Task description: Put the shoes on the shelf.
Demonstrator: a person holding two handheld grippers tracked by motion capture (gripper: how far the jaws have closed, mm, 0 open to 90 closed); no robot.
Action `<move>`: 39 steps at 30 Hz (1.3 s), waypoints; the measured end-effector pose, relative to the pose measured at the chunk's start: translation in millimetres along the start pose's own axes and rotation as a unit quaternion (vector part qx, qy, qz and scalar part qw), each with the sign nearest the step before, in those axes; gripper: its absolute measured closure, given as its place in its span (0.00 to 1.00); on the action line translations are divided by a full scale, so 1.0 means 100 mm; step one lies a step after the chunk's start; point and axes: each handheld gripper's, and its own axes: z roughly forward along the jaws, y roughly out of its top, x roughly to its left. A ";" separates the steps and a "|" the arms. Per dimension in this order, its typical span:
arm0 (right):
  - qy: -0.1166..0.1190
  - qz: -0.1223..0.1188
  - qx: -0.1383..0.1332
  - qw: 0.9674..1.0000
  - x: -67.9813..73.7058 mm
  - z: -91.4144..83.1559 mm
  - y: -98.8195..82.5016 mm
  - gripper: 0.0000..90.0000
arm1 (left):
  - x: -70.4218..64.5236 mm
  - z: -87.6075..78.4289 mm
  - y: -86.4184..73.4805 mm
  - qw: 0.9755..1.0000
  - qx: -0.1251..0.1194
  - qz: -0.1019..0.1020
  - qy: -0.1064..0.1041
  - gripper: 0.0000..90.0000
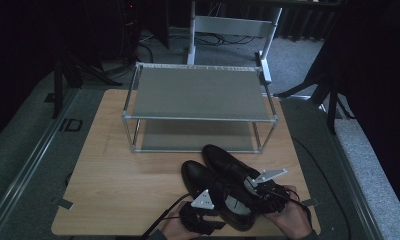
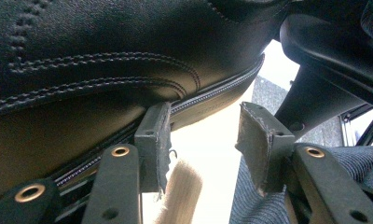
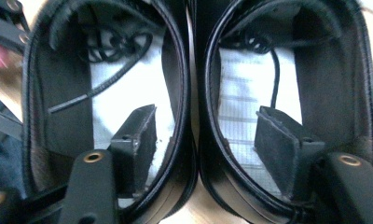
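Observation:
Two black leather shoes stand side by side near the table's front edge, the left shoe a little nearer than the right shoe. My right gripper reaches into their openings from the heel end. In the right gripper view it is open, one jaw inside the left shoe and one inside the right shoe, with the two touching inner walls between the pads and neither pad pressing. My left gripper sits by the left shoe's heel. It is open and holds nothing, its left pad beside the shoe's stitched sole edge.
A two-tier metal shoe rack stands at the back of the wooden table, both shelves bare. Loose laces lie inside the shoes. A white metal frame and cables are on the floor behind. A dark stand is at the left.

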 end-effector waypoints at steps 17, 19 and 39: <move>0.013 -0.023 0.093 0.995 0.01 0.09 0.12 0.64 | 0.00 -0.01 0.01 1.000 -0.011 -0.002 0.000 0.61; 0.016 -0.023 0.095 0.995 0.01 0.09 0.12 0.67 | 0.00 -0.02 0.02 1.000 -0.012 -0.003 0.001 0.61; 0.046 0.024 0.033 0.998 -0.08 0.08 0.02 0.88 | 0.01 -0.05 0.04 0.999 -0.033 -0.009 0.013 0.61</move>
